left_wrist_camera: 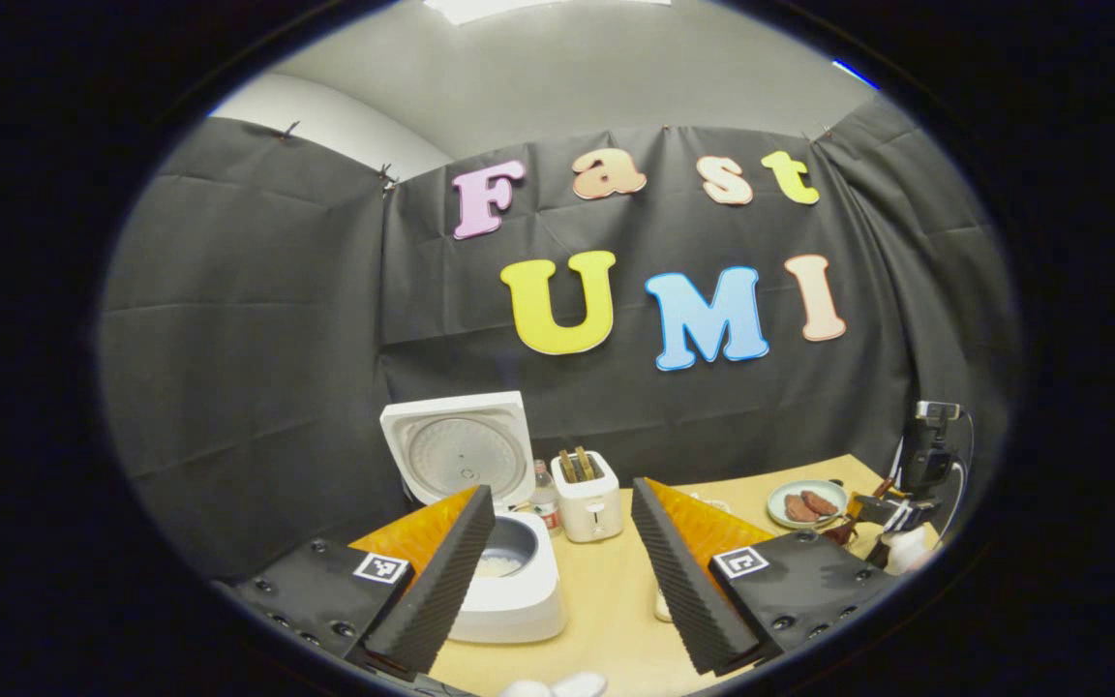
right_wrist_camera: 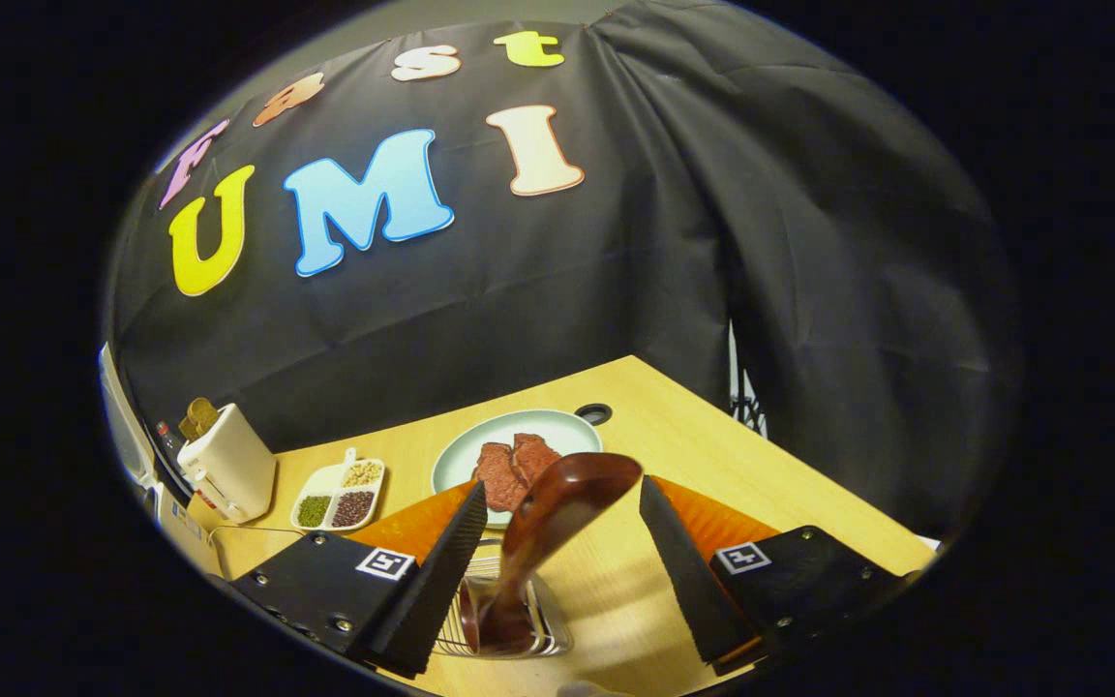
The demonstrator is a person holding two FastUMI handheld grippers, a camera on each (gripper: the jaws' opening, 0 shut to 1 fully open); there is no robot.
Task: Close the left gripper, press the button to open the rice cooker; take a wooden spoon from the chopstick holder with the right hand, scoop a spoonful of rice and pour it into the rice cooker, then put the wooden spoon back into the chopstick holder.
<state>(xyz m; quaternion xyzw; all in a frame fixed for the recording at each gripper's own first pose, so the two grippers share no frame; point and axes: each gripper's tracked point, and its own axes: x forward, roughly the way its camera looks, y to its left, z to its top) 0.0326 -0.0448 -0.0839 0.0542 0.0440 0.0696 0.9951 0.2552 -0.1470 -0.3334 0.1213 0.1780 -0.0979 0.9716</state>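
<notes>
Right hand-held gripper (right_wrist_camera: 562, 542) spread wide, w/ the wooden spoon (right_wrist_camera: 557, 513) standing in the chopstick holder (right_wrist_camera: 504, 624) between its fingers, untouched. Left hand-held gripper (left_wrist_camera: 562, 547) also wide, above the bench (left_wrist_camera: 606, 600); rice cooker (left_wrist_camera: 509, 581) lid-up behind its left finger.

A toaster (left_wrist_camera: 587, 504) holding 2 slices stands on the wooden bench (left_wrist_camera: 606, 600), ahead of the left tool, with a small bottle (left_wrist_camera: 545, 496) touching its left side. Ahead of the right tool, a plate (right_wrist_camera: 557, 428) carries reddish meat beside a 3-compartment dish (right_wrist_camera: 339, 496) of beans.
</notes>
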